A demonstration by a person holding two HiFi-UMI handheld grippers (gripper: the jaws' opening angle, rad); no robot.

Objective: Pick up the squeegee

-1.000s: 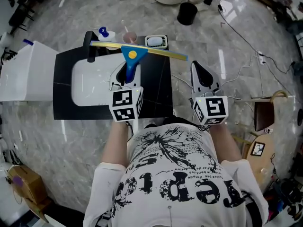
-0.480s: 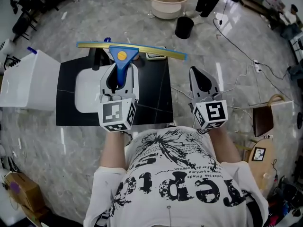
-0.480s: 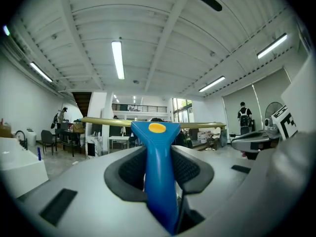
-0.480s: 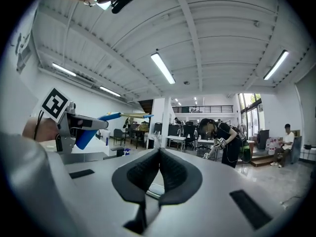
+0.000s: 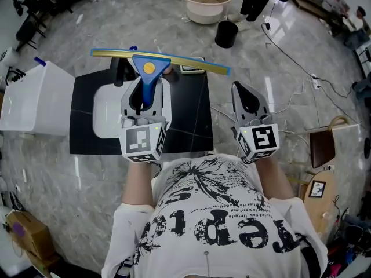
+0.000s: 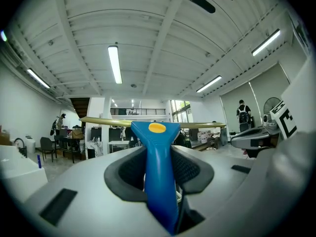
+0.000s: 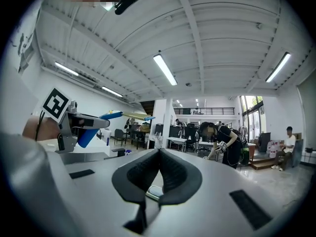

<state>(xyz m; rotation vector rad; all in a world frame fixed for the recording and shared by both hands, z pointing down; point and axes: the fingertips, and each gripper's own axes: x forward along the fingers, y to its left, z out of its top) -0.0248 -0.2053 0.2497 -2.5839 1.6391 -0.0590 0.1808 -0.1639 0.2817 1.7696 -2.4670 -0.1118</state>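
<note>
Marble floor (image 5: 69, 172); black counter (image 5: 191, 112), white sink (image 5: 107, 110); squeegee (image 5: 149, 69) clamped in left tool (image 5: 146, 87)

Smooth blue plastic squeegee (image 5: 149, 77)

The left tool (image 5: 145, 88) is pointing level, its jaws clamping the squeegee (image 5: 152, 59) by the handle. The right tool (image 5: 243, 92) is pointing level alongside, its jaws pressing together, pad against pad.

The left gripper (image 5: 144, 89) is holding the squeegee (image 5: 149, 64) higher above the black counter (image 5: 194, 109) than a second before (the blade is now lying over its far edge), and the right gripper (image 5: 244, 92) is sitting slightly higher too.
</note>
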